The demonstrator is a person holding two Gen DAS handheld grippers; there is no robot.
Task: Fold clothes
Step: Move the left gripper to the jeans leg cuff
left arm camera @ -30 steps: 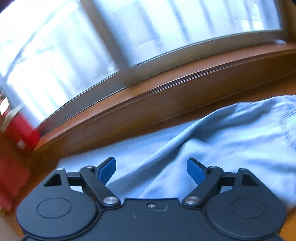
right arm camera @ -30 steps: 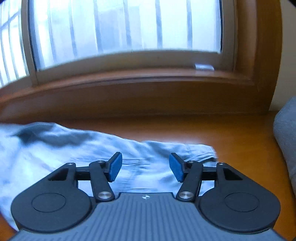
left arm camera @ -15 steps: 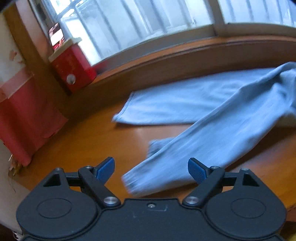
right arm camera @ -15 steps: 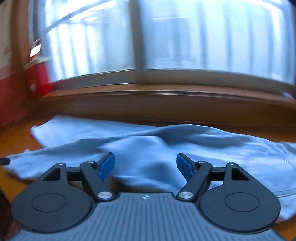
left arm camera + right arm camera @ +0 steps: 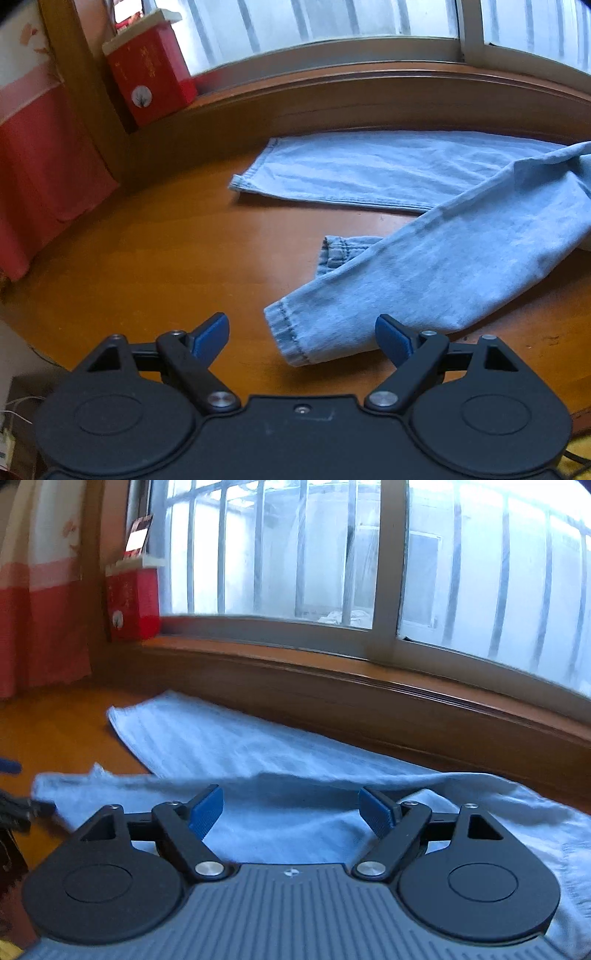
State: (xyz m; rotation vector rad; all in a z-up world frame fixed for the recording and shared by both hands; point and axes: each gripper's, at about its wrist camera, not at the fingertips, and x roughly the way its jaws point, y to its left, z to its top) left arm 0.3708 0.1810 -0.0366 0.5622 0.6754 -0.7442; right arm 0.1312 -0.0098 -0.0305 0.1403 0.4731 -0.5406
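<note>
Light blue jeans (image 5: pixel 424 266) lie spread on a wooden table (image 5: pixel 155 251). One leg lies flat by the window sill; the other runs diagonally toward me, its hem (image 5: pixel 288 339) just ahead of my left gripper (image 5: pixel 301 338), which is open and empty. In the right wrist view the jeans (image 5: pixel 258 753) lie under and ahead of my right gripper (image 5: pixel 291 808), which is open and empty above the cloth. My left gripper's tip shows at the far left (image 5: pixel 11 766).
A red box (image 5: pixel 151 77) stands on the window sill (image 5: pixel 369 77) at the back left. A red and white curtain (image 5: pixel 40 166) hangs at the left. The table's front edge is near my left gripper.
Both grippers have swung left and pulled back. The left view now shows both trouser legs and the near hem. Both stay open.
</note>
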